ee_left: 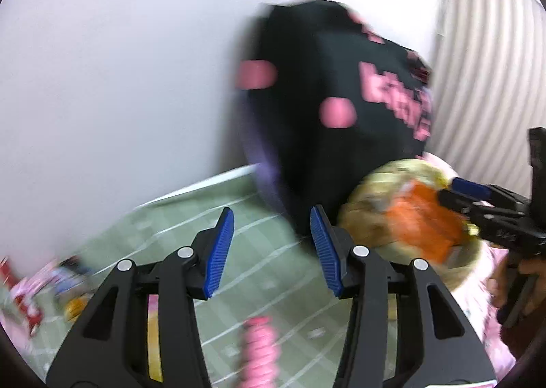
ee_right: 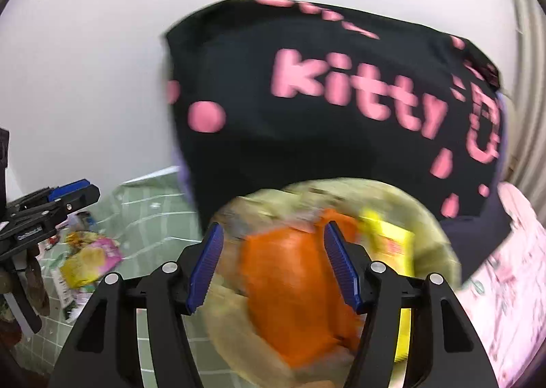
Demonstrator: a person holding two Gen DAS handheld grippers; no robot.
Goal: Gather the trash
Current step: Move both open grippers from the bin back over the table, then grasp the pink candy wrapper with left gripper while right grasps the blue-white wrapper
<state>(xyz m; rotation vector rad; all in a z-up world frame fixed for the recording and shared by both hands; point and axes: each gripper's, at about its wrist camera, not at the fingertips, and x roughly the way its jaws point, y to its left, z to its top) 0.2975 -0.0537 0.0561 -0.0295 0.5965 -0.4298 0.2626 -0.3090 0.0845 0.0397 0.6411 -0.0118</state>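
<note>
Right gripper [ee_right: 273, 265] gapes over an orange wrapper [ee_right: 290, 289]; left gripper [ee_left: 273, 251] parted, empty — green checked cloth [ee_left: 191, 217], white wall [ee_left: 119, 63].

The left gripper [ee_left: 273, 251] has its blue pads apart with nothing between them, above a green checked cloth [ee_left: 191, 213]. Just past it stands a black bag [ee_left: 307, 97] with pink dots and lettering, set against a white wall [ee_left: 119, 63]. At the bag's foot sits a round pale basket [ee_left: 361, 217] with an orange wrapper [ee_left: 419, 220] in it. The right gripper [ee_left: 477, 203] reaches in from the right over the basket's rim, a hand [ee_left: 512, 282] below it. Blurred wrappers [ee_left: 51, 289] lie far left on the cloth, and a pink ribbed thing [ee_left: 261, 354] lies close below.
</note>
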